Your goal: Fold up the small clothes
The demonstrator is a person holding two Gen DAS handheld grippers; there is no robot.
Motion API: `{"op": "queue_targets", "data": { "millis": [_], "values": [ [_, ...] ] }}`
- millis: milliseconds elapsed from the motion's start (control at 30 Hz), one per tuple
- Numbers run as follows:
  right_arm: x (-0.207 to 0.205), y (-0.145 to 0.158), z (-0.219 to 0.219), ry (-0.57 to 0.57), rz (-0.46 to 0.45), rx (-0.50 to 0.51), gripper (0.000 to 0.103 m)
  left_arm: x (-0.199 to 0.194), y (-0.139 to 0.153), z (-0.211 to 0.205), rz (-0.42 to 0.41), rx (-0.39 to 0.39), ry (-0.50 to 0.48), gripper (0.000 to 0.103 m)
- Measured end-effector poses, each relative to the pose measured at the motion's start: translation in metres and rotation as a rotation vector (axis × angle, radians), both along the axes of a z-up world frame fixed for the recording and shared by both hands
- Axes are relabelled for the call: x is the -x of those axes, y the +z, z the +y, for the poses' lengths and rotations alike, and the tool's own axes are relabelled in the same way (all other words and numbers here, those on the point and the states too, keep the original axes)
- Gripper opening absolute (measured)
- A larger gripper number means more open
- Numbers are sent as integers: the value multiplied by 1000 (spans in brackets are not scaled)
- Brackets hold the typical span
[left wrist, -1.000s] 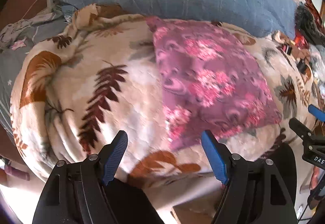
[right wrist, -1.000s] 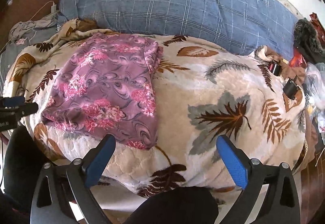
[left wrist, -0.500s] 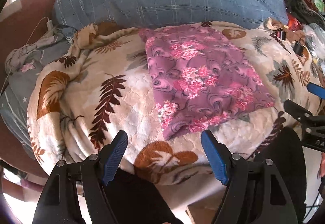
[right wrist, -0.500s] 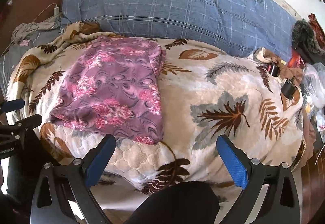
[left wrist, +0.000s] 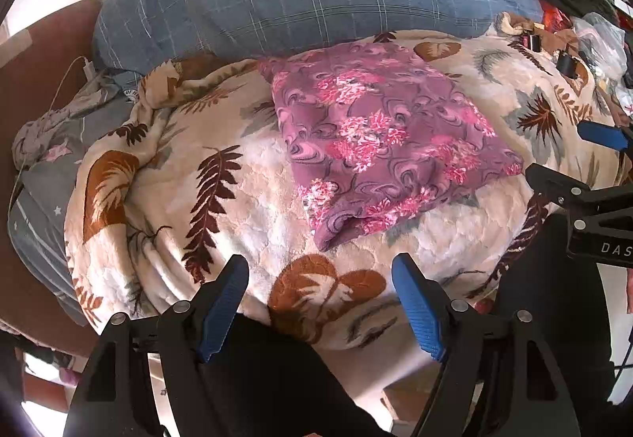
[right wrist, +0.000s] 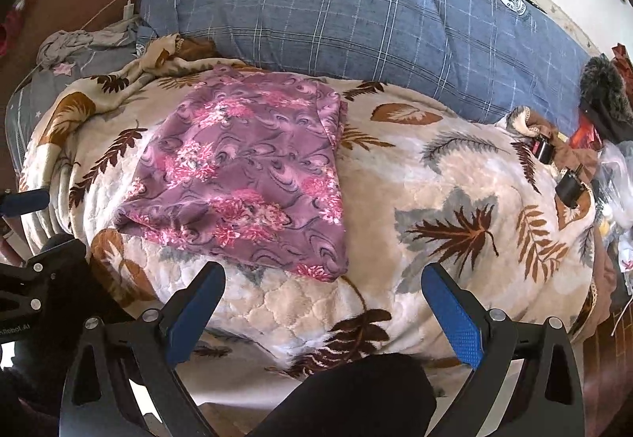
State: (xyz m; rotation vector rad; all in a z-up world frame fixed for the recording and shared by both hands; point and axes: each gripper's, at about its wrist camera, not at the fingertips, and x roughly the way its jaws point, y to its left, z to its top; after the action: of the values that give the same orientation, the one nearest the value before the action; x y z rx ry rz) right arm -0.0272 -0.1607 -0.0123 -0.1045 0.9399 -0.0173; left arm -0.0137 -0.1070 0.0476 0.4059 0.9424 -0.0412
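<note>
Purple floral garment (left wrist: 379, 136) is laid folded on a leaf-print blanket (left wrist: 253, 207). Left gripper (left wrist: 320, 302) and right gripper (right wrist: 324, 310) are held released, nearer, grasping nothing.

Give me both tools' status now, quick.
Left tool: open, holding nothing, short of the purple floral garment.
Right tool: open, holding nothing.

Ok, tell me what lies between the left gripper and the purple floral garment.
Only leaf-print blanket: in the left wrist view, nothing else lies between the open left gripper and the purple floral garment.
</note>
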Motion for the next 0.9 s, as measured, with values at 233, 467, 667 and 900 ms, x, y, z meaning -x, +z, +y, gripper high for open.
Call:
{"op": "queue_targets", "data": {
  "millis": [233,467,667,900],
  "values": [
    [1,3,-7,-20,-8,-11,100,-1,0,1,3,10,-11,75],
    [2,1,-11,-46,4,-27,100,1,-1,-4,14,16,-48,75],
    [1,2,-10,-41,-2,-21,100,11,5,-11,-3,79,-80,75],
    [1,3,-8,-33,-4,-17,100,15,7,-14,-17,61,-78,75]
  ]
}}
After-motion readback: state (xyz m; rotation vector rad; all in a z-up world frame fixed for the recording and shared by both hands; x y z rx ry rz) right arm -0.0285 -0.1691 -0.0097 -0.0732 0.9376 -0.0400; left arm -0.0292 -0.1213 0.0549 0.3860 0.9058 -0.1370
